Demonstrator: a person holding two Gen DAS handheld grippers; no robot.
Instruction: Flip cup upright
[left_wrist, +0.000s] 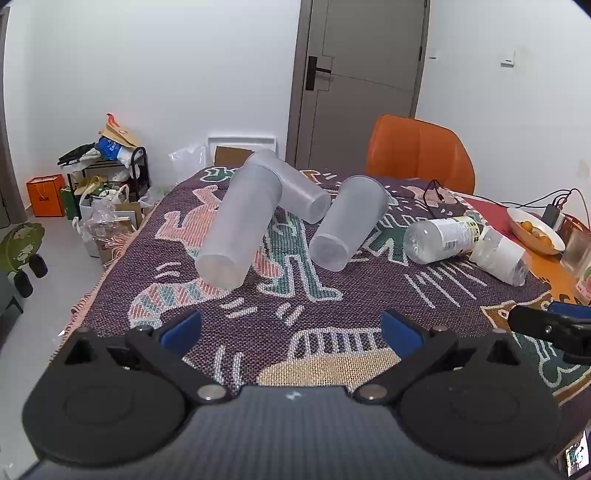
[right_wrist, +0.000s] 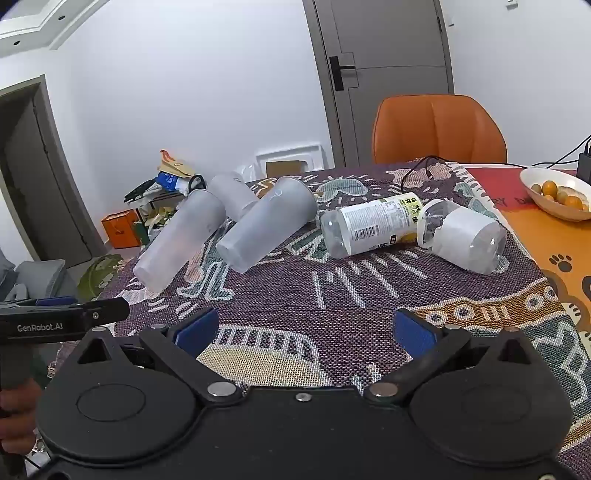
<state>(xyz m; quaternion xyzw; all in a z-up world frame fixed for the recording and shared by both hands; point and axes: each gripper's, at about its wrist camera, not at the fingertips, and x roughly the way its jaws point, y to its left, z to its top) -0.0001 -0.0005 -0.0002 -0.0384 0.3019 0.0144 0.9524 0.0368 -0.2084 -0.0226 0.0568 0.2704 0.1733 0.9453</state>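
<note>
Three frosted plastic cups lie on their sides on the patterned cloth. In the left wrist view the nearest cup (left_wrist: 236, 225) rests over a second cup (left_wrist: 291, 186), and a third cup (left_wrist: 349, 221) lies to the right. In the right wrist view they are the left cup (right_wrist: 177, 240), the back cup (right_wrist: 231, 194) and the nearer cup (right_wrist: 267, 225). My left gripper (left_wrist: 291, 332) is open and empty, short of the cups. My right gripper (right_wrist: 306, 330) is open and empty, also short of them.
Two clear plastic bottles (right_wrist: 373, 223) (right_wrist: 465, 236) lie on the cloth to the right of the cups. A bowl of oranges (right_wrist: 557, 194), cables and an orange chair (right_wrist: 439, 129) are at the far right. Clutter stands on the floor at the left (left_wrist: 99, 199).
</note>
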